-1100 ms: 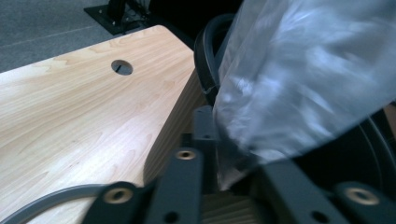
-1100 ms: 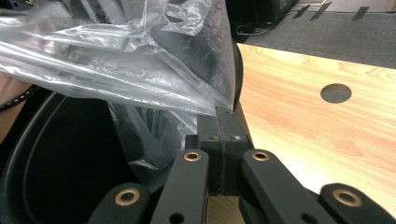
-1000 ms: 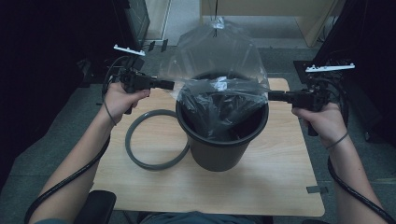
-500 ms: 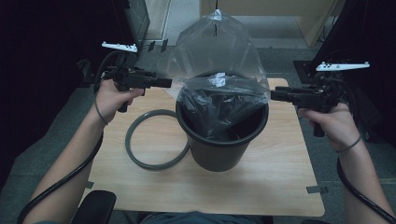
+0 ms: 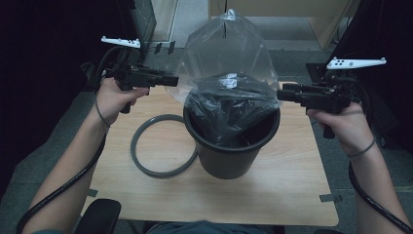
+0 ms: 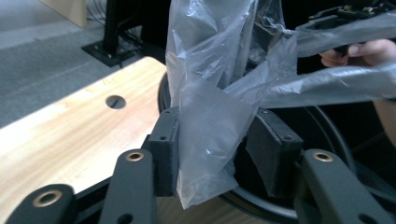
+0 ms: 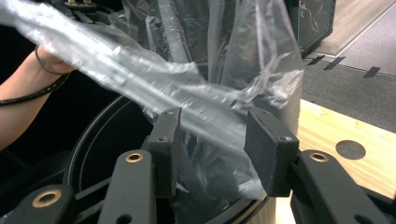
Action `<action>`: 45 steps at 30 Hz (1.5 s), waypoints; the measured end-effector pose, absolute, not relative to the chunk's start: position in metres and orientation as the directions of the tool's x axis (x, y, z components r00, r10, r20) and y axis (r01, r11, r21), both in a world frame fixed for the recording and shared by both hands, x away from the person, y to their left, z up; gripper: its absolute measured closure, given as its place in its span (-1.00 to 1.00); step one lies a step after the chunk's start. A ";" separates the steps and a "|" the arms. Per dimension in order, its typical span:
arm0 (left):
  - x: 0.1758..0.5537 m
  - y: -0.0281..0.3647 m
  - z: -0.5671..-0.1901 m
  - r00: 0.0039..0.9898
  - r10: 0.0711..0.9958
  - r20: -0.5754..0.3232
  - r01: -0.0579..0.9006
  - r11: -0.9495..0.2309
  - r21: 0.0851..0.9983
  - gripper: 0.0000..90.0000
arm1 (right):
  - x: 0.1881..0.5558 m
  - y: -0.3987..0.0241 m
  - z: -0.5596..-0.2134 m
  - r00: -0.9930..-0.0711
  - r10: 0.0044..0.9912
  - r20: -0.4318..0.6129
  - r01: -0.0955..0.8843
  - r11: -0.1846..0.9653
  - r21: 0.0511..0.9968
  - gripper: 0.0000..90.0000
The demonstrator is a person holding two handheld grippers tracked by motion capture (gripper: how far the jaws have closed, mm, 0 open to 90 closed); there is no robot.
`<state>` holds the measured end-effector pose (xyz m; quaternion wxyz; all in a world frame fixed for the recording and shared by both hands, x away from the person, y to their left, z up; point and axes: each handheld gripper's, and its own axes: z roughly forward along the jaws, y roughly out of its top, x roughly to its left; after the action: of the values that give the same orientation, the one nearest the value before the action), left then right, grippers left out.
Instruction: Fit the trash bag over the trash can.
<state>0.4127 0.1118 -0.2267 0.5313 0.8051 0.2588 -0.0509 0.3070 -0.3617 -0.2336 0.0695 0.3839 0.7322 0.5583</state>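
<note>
A clear plastic bag [image 5: 226, 63] billows out of the black bucket [image 5: 231, 156], its film loose between the parted, unclenched left gripper [image 6: 219, 154] and right gripper [image 7: 215, 154].

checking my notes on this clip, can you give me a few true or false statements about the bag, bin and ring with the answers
1. A clear plastic bag rises out of the black bin. True.
2. The grey ring sits around the bin's rim. False: it lies flat on the wooden table, at the bin's left side.
3. The left gripper has bag plastic between its jaws. True; the jaws have just been opening and stand apart, not clamped.
4. The right gripper is clamped shut on the bin's rim. False: its jaws stand apart with loose bag plastic between them.
5. The bin lies tipped on its side. False: it stands upright on the table.
</note>
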 end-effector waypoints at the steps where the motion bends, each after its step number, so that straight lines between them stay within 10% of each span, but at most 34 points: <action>1: 0.413 0.112 -0.227 0.861 0.363 -0.357 0.471 -0.301 0.829 0.12 | 0.305 -0.362 -0.234 -0.697 0.642 0.320 0.480 0.087 0.873 0.26; 11: 0.404 0.102 -0.233 0.872 0.373 -0.315 0.437 -0.305 0.846 0.44 | 0.301 -0.346 -0.242 -0.731 0.645 0.222 0.411 0.157 0.898 0.14; 20: 0.406 0.087 -0.247 0.854 0.364 -0.373 0.490 -0.317 0.812 0.87 | 0.318 -0.334 -0.256 -0.692 0.678 0.247 0.468 0.161 0.869 0.98; 31: 0.388 0.096 -0.257 0.851 0.331 -0.409 0.509 -0.319 0.800 0.88 | 0.289 -0.342 -0.260 -0.705 0.652 0.280 0.482 0.151 0.863 1.00; 45: 0.387 0.095 -0.265 0.872 0.336 -0.356 0.461 -0.314 0.830 0.03 | 0.300 -0.353 -0.272 -0.662 0.720 0.208 0.433 0.141 0.890 0.08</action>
<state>0.3875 0.0945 -0.2654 0.5315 0.8083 0.2465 -0.0584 0.3005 -0.3525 -0.2721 0.1357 0.3880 0.7431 0.5281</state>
